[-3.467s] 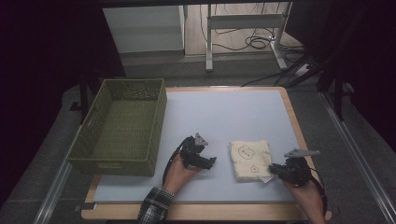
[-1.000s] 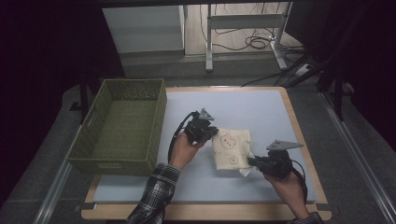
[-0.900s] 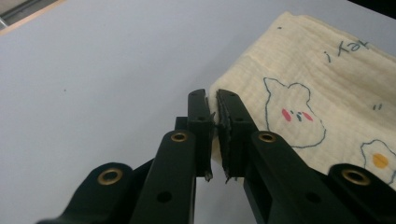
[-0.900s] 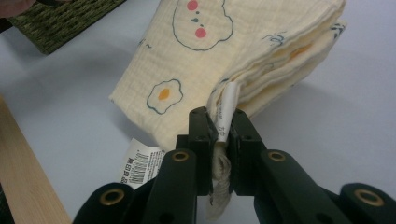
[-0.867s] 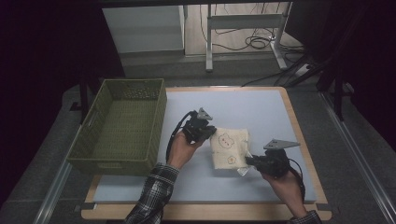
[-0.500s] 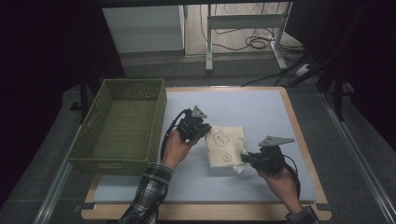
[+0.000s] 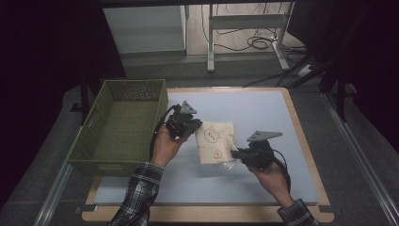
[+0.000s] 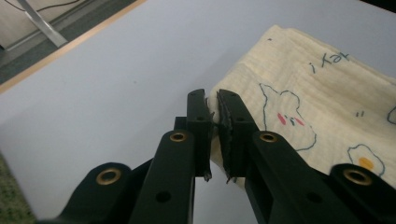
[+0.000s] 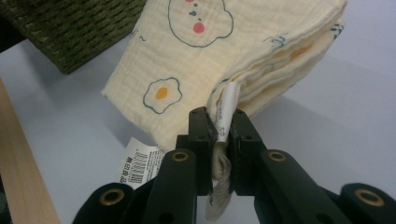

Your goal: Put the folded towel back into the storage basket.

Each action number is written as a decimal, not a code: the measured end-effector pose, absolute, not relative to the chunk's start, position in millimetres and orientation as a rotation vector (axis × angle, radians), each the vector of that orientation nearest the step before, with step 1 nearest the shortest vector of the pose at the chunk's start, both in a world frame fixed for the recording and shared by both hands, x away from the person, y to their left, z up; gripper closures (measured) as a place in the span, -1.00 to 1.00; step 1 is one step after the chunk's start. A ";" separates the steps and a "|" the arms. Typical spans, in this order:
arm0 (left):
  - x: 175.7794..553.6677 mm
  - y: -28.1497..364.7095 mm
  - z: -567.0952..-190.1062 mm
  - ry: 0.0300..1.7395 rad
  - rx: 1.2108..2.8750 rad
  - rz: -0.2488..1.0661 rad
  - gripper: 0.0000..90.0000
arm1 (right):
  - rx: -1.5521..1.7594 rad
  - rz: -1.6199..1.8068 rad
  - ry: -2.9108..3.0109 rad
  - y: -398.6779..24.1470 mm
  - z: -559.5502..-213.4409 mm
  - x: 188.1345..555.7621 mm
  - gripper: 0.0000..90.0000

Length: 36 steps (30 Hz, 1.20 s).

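**Both grippers clamped on the folded cloth**

Nearest you, your right gripper [image 7: 234, 154] is clenched on the cloth [image 7: 215, 141] at its near right corner. In the right gripper view the jaws pinch the corner's stacked layers together with a white care tag [image 9: 226, 116] between them, and a second label [image 9: 142, 162] with a barcode hangs just left of the jaws. The cloth is pale yellow, folded into several layers, printed with a fried egg and a bear face.

A little farther off, your left gripper [image 7: 196, 129] grips the cloth's far left corner. In the left gripper view the jaws stand almost together with the folded edge [image 8: 215, 109] caught between them, the bear outline just to the right of the jaws.

The cloth stretches between the two grippers over the middle of the table [image 7: 254, 108]. In the right gripper view its held edge stands clear of the surface, with a shadow beneath; how much of the rest touches the table you cannot tell.

Just beyond your left hand [image 7: 164, 143], the green basket [image 7: 101, 141] sits on the table's left side, beside the cloth but apart from it.
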<state>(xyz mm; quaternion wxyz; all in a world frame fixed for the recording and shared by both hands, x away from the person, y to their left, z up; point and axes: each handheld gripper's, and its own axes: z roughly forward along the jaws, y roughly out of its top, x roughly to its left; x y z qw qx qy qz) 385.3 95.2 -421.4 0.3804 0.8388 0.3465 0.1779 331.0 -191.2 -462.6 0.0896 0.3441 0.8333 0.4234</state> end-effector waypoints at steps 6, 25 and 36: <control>383.2 109.9 -413.1 0.898 2.137 0.486 0.86 | 0.981 1.268 2.483 -175.3 -454.0 334.8 0.81; 376.6 168.5 -397.4 0.972 2.109 0.586 0.85 | 0.896 1.321 2.515 -123.5 -436.0 349.5 0.81; 373.9 195.0 -387.1 1.016 2.072 0.622 0.85 | 0.876 1.361 2.531 -100.9 -423.5 357.9 0.81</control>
